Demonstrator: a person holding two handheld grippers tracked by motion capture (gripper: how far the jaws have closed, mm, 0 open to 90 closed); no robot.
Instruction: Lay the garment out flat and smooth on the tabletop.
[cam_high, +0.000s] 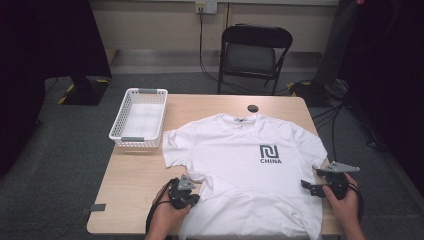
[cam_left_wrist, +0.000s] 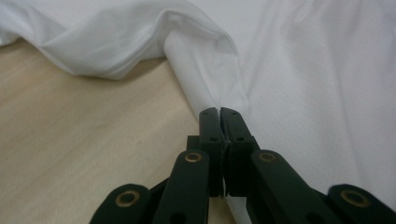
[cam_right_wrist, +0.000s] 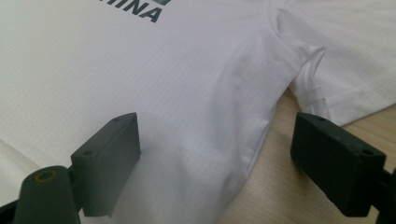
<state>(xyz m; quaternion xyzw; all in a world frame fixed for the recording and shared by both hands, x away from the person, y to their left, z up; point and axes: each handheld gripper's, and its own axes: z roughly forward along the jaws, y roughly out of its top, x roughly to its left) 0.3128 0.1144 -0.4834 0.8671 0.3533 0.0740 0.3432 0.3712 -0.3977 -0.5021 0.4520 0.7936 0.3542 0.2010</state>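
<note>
A white T-shirt (cam_high: 240, 160) with a dark "CHINA" print (cam_high: 270, 154) lies face up on the wooden table (cam_high: 135, 170). My left gripper (cam_high: 195, 199) sits at the shirt's left side seam below the sleeve. In the left gripper view it (cam_left_wrist: 219, 112) is shut on a pinched fold of the white T-shirt (cam_left_wrist: 303, 70) edge. My right gripper (cam_high: 311, 181) rests at the shirt's right side. In the right gripper view it (cam_right_wrist: 215, 140) is open, its jaws set on either side of the T-shirt (cam_right_wrist: 163, 70) edge under the right sleeve, not pressing it.
An empty white plastic basket (cam_high: 140, 117) stands on the table's back left corner. A small black round object (cam_high: 253, 108) lies just beyond the collar. A black folding chair (cam_high: 252, 50) stands behind the table, with cables on the floor to the right.
</note>
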